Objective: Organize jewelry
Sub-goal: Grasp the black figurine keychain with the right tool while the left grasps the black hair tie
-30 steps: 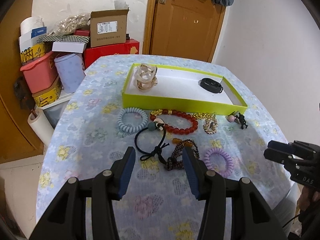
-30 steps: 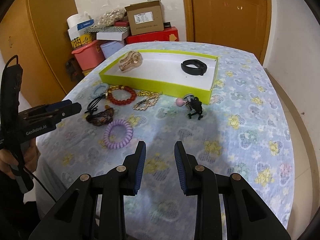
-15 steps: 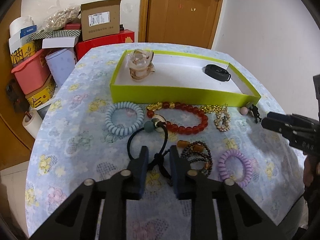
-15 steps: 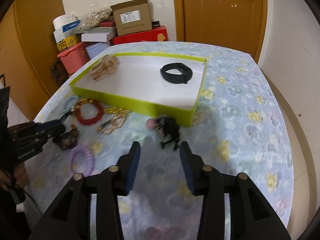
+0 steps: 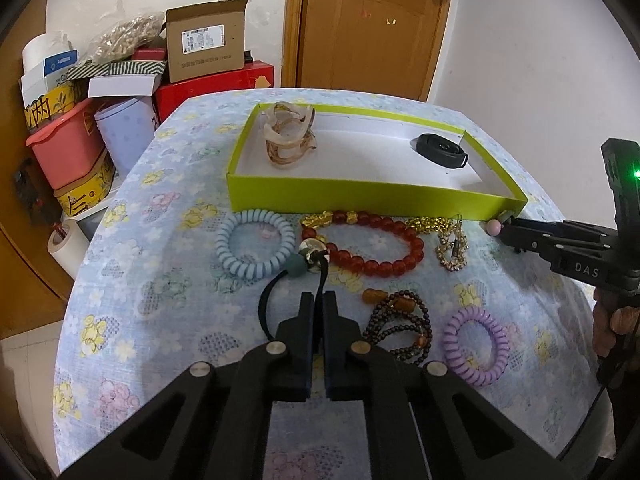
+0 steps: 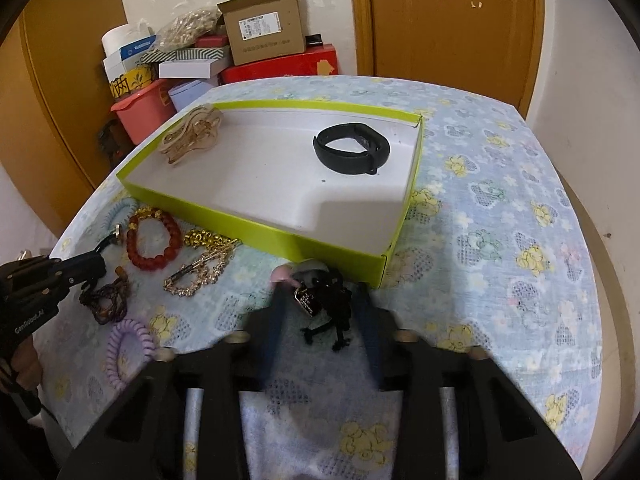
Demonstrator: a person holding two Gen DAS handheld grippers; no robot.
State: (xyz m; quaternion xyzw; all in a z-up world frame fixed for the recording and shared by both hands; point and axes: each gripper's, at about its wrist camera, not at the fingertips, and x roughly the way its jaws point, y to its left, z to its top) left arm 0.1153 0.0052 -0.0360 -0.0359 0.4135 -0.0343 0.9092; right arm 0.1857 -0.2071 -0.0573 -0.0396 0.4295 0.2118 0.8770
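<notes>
Left wrist view is showing the tabletop (image 5: 132,264), covered in a pale blue cloth printed with flowers, carrying a shallow cardboard tray (image 5: 360,196) with lime-green walls and a white floor. Inside the tray a translucent amber hair claw (image 5: 290,140) is standing at the left and a smooth black wristband (image 5: 440,150) is lying at the right. In front of the tray a ribbed pale blue coil hair tie (image 5: 256,248), a glossy red bead bracelet (image 5: 368,248), a sparkly gold clip (image 5: 452,246), a dark brown bead string (image 5: 400,324) and a purple coil hair tie (image 5: 476,348) are lying spread apart.

The left hand-held gripper (image 5: 319,300) is clenching the thin cord of a black hair tie (image 5: 266,304), whose loop is curving out to the left and whose round charm (image 5: 314,250) is resting against the blue coil. The cord's knot is hiding behind the fingers.

In the right wrist view, the right hand-held gripper (image 6: 320,304) is reaching down over a small black tasselled charm (image 6: 332,308) with a pink bead (image 6: 282,274), just beside the tray's near corner. Its jaws are closing with the charm between them, the pads not yet pressing it. The fingers are blurring, and the charm's exact shape is hard to make out.
</notes>
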